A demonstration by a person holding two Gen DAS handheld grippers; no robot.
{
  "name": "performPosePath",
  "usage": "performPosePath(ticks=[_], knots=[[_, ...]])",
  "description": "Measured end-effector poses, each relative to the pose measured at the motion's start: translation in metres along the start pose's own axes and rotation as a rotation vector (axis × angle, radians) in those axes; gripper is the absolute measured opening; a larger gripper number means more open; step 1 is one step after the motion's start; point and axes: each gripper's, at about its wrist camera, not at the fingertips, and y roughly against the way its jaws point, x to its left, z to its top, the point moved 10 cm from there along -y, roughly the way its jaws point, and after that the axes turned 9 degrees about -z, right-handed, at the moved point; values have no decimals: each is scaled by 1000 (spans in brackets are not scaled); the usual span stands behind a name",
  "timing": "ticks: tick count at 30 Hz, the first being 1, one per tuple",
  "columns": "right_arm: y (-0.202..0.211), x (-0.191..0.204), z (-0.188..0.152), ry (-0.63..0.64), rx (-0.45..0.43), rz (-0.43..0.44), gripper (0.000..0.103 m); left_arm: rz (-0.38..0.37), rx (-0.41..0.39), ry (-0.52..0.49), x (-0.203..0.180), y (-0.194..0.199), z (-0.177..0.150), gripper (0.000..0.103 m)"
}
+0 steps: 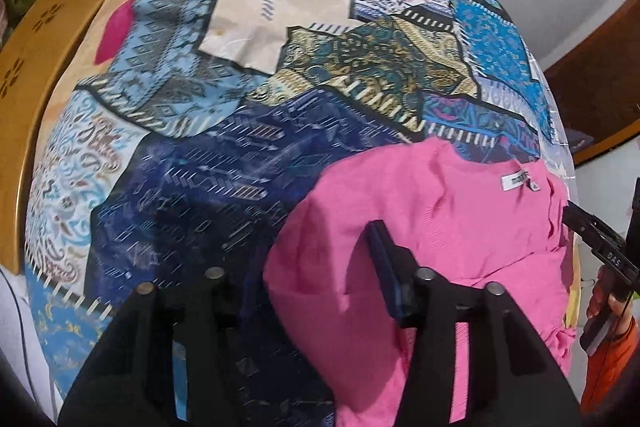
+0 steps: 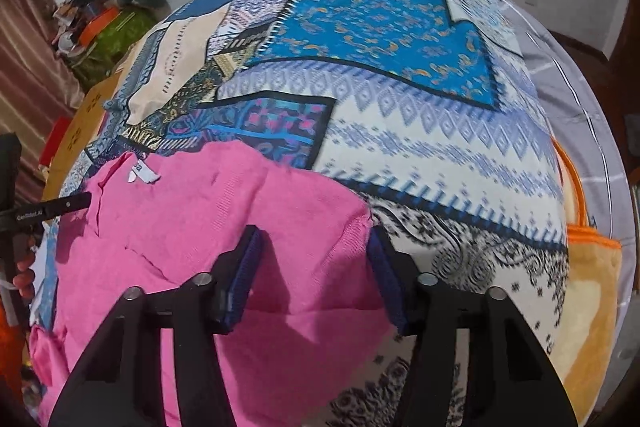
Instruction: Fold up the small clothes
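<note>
Right wrist: patchwork bedspread [image 2: 400, 131], pink garment [image 2: 224, 227]

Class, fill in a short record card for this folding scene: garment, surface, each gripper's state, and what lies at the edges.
garment: pink top, crumpled, white neck label showing
surface: patchwork bedspread in blues and cream
left gripper: open, one finger over the pink top
right gripper: open, straddling the top's edge
holding: neither gripper grips cloth
left edge: wooden bed frame
right edge: orange-trimmed cloth
fold stage: not yet folded
</note>
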Motion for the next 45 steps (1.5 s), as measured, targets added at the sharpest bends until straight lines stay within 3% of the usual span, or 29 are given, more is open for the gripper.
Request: performPosePath(ticks=[3, 5, 6, 7, 13, 18, 24, 31, 37, 39, 43, 45], knots=[[-2, 10, 3, 39, 1, -7, 34, -9, 1, -5, -7, -1, 3, 30], [-3, 16, 5, 72, 2, -15, 21, -9, 3, -21, -13, -2, 5, 11], [-3, 18, 6, 84, 1, -16, 16, -2, 4, -30, -16, -1, 5, 8], [-3, 21, 7, 94, -1, -12, 7, 8, 3, -39, -18, -1, 6, 7], [4, 21, 15, 153, -52, -80, 5, 131, -82, -123, -30, 15, 23, 5], [10, 9, 28, 146, -74, -118, 5, 199, -158, -156, -39, 33, 49, 5], [17, -8, 48, 101, -111, -146, 5, 215, -201, -169, -52, 36, 74, 5], [-3, -12, 45, 109, -89, -163, 5, 219, -152, -145, -45, 6, 78, 5], [-15, -12, 35, 99, -50, -129, 6, 227, -92, -125, -33, -15, 65, 6], [-14, -12, 34, 97, -47, -128, 9, 219, -77, -113, -31, -18, 61, 6], [-5, -10, 29, 84, -27, -107, 38, 225, -73, -118, -32, -12, 57, 7], [7, -7, 28, 101, -42, -110, 42, 232, -78, -132, -36, -3, 55, 8]])
